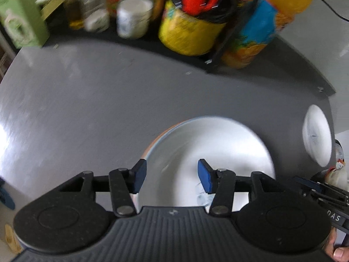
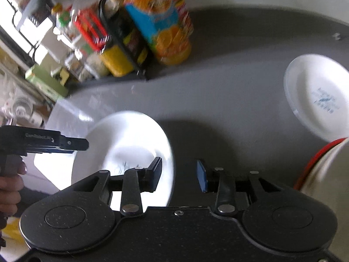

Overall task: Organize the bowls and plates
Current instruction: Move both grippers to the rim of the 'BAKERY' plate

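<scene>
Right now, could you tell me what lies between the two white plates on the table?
Only bare grey table separates the near plate from the far plate, clearest in the right wrist view.

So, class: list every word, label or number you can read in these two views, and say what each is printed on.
"DAS": on the right tool's body, partly cut off.
"GenRobot.AI": on the left tool's body, faint, likely reading.
Blue print inside the small white plate: too blurred.
Orange bottle label: too blurred.
Yellow can label: too blurred.

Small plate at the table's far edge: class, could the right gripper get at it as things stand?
Probably yes. The right gripper is open and holds nothing, and only bare table lies between it and the small plate.
</scene>
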